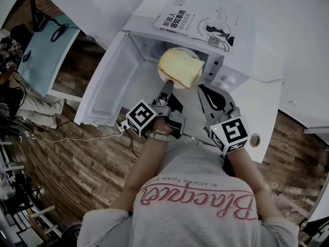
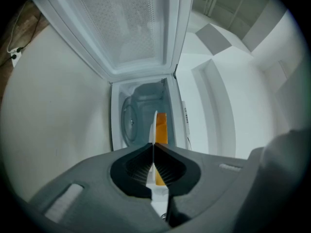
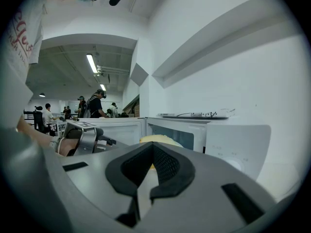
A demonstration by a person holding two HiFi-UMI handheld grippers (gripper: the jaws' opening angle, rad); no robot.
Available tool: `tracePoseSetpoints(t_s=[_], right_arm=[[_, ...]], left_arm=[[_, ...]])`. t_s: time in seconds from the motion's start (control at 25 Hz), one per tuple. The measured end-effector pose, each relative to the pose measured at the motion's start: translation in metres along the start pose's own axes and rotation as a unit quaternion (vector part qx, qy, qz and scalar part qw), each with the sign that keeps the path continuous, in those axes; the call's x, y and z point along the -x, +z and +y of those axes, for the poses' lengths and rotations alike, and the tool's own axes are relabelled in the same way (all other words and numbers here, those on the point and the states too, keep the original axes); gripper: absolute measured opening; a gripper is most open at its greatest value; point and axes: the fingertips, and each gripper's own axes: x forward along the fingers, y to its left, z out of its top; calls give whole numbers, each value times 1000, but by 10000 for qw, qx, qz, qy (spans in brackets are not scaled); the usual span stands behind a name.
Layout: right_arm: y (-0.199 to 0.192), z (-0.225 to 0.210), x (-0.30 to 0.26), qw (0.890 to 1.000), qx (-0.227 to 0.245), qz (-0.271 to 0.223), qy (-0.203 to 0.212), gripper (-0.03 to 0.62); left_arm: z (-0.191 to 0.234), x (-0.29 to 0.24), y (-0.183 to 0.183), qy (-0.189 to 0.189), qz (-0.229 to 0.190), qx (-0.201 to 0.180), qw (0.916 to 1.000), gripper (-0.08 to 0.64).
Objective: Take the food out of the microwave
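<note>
A white microwave stands with its door swung open to the left. At its mouth a white plate carries a pale yellow piece of food. My left gripper is shut on the plate's near rim. In the left gripper view the plate shows edge-on between the closed jaws of the left gripper, with the food beside it. My right gripper hangs just right of the plate, shut and holding nothing. In the right gripper view, the food lies beyond the right gripper.
A book lies on top of the microwave. The microwave sits on a white counter against a white wall. Wooden floor and a blue table lie to the left. Several people stand far off in the room.
</note>
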Motion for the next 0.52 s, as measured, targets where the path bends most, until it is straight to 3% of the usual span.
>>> tracePoseSetpoints(t_s=[0.52], right_arm=[[-3,7,1,9998,127,56,158,9]], left_arm=[[-2,3,-4,-43,15,-20,10000,14]])
